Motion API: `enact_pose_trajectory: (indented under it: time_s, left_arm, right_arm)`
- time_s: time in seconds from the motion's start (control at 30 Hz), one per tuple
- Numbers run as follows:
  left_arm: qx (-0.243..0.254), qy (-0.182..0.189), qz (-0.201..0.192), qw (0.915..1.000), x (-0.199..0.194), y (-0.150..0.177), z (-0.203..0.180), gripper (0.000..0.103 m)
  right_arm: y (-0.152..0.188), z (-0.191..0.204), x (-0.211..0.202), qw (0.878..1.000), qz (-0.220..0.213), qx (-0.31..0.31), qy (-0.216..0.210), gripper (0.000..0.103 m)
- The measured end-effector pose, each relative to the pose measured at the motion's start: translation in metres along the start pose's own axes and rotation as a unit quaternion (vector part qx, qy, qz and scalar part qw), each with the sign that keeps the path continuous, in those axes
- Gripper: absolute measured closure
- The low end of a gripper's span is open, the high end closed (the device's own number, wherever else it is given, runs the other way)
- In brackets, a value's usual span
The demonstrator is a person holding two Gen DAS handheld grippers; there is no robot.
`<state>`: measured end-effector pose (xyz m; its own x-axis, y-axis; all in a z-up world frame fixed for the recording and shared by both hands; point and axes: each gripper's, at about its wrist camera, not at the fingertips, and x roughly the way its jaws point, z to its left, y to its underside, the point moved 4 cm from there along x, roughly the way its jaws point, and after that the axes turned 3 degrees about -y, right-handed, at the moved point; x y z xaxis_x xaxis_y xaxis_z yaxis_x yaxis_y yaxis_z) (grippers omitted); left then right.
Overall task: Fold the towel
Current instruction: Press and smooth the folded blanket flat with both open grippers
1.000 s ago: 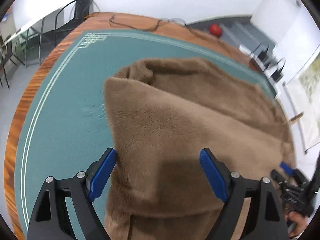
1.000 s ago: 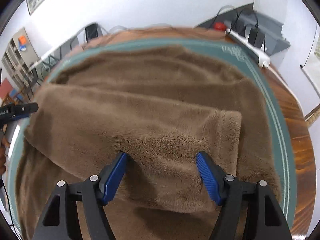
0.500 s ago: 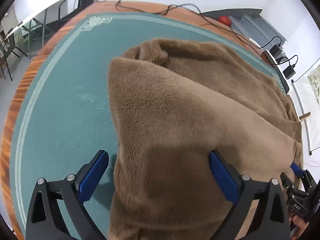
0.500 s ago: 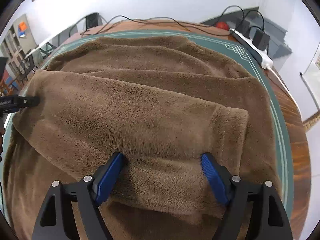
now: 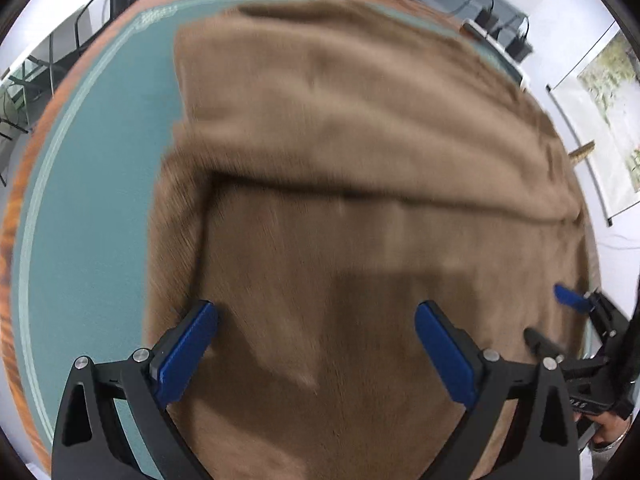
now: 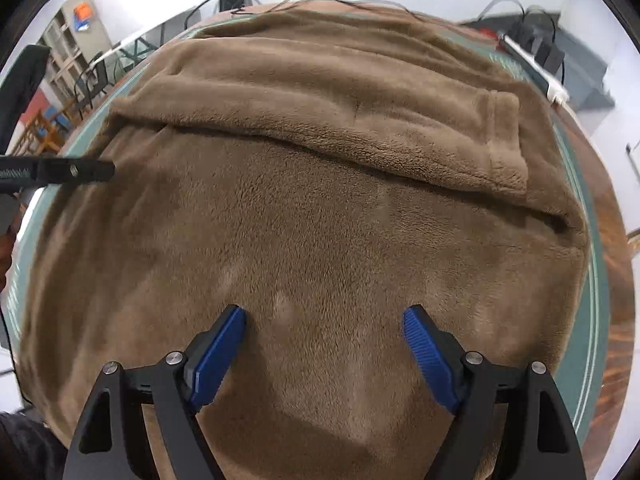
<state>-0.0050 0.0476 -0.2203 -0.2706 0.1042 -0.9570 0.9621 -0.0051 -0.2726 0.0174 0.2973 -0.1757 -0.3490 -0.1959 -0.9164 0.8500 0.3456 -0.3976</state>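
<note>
A fluffy brown towel (image 5: 360, 240) (image 6: 320, 220) lies spread on a teal mat (image 5: 88, 200), with its far part folded back toward me in a thick band (image 6: 340, 104). My left gripper (image 5: 316, 320) hovers open over the towel's near left part, nothing between its blue pads. Over the near middle of the towel, my right gripper (image 6: 324, 320) is open and empty too. The left wrist view is blurred by motion. Each gripper shows at the edge of the other's view: the right gripper (image 5: 576, 320) and the left one's black finger (image 6: 72, 170).
The mat covers a wooden table (image 6: 616, 320). A power strip with plugs and cables (image 6: 532, 56) sits at the far right edge. Chairs (image 5: 80, 52) stand beyond the far left, a wall hanging (image 5: 600, 112) on the right. A hand (image 5: 608, 428) holds the right gripper.
Both grippers have drawn back toward me and off the folded band, which now lies farther away on the towel. Their jaws stayed open throughout.
</note>
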Motion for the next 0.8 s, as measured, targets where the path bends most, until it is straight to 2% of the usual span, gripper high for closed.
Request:
enact_pose_trajectory:
  time_s: [0.1, 0.13, 0.3, 0.47, 0.67, 0.8]
  left_arm:
    - [0.037, -0.047, -0.019, 0.9980, 0.006, 0.005, -0.008, 0.002]
    - [0.039, -0.052, -0.022, 0.9976, 0.006, 0.005, -0.009, 0.002]
    - [0.005, -0.045, -0.026, 0.9986, -0.010, 0.020, 0.006, 0.002]
    - [-0.029, -0.042, -0.029, 0.9983, -0.028, 0.042, 0.022, 0.002]
    - [-0.053, -0.061, -0.016, 0.9966, -0.031, 0.084, 0.032, 0.002]
    - [-0.066, -0.077, -0.006, 0.9949, -0.030, 0.111, 0.038, 0.002]
  right_arm:
    - [0.001, 0.001, 0.005, 1.000, -0.006, -0.005, -0.001, 0.006]
    - [0.001, 0.003, 0.006, 1.000, -0.008, -0.012, -0.001, 0.001]
    - [0.003, 0.004, 0.005, 1.000, -0.005, -0.020, 0.002, 0.001]
    - [0.024, 0.001, -0.030, 0.999, -0.032, -0.018, -0.016, 0.001]
    - [0.070, 0.011, -0.057, 0.994, -0.027, -0.085, -0.056, 0.001]
    - [0.093, 0.008, -0.048, 0.990, -0.007, -0.134, -0.052, 0.001]
